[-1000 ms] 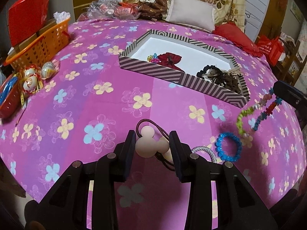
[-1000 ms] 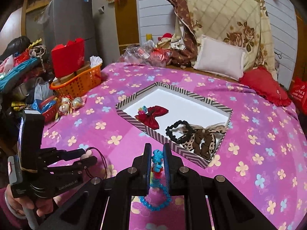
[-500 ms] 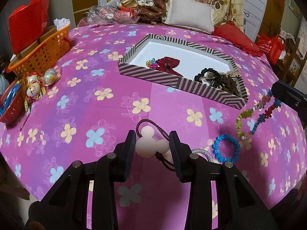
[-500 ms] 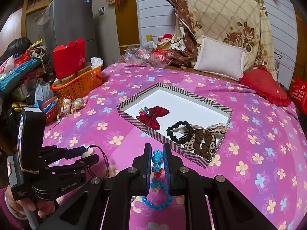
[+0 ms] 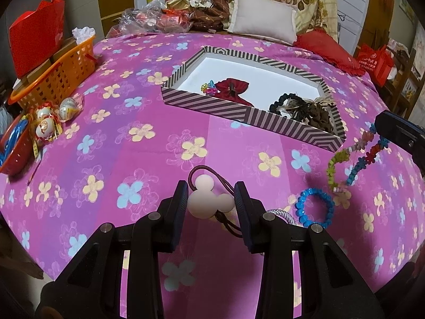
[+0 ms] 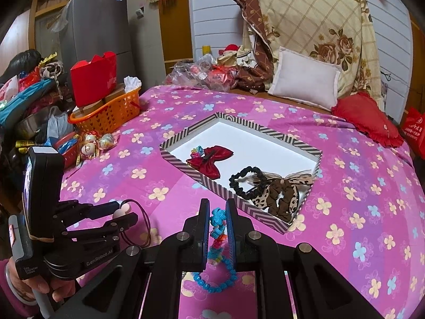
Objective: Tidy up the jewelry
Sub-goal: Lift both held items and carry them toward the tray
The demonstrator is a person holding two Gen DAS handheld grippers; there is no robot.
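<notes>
Jewelry lies partly sorted; the striped tray [image 5: 247, 113] sits on the pink flowered bedspread [image 5: 106, 138] and holds a red velvet bow [image 6: 209, 159] at its near-left corner, a small multicoloured clip [image 6: 197, 151] touching the bow's left side, a black scrunchie [image 6: 245, 182] and a leopard-print scrunchie [image 6: 279, 199] bunched together at its right end; the rest of its white floor is bare. The left gripper [image 5: 211, 199] has its fingers pinching a pale mouse-head hair tie [image 5: 208, 200], whose dark elastic cord loops out in front of and behind the charm; it hangs above the bedspread, short of the tray. The right gripper [image 6: 215, 226] has its fingers closed narrowly on a string of coloured beads [image 6: 217, 228], which dangles from them in two strands above the cloth, near the tray's right corner. A blue bead bracelet [image 5: 316, 208] lies flat on the bedspread below that string; a silvery braided band [image 5: 281, 215] lies just beside it, partly hidden by the left gripper's finger. At the bed's left edge an orange basket [image 6: 111, 117] carries brown boxes, white tissue and a red paper bag [image 6: 94, 77]; wrapped eggs [image 5: 49, 122] rest beside it; a red bowl [image 5: 16, 151] holds something blue.
</notes>
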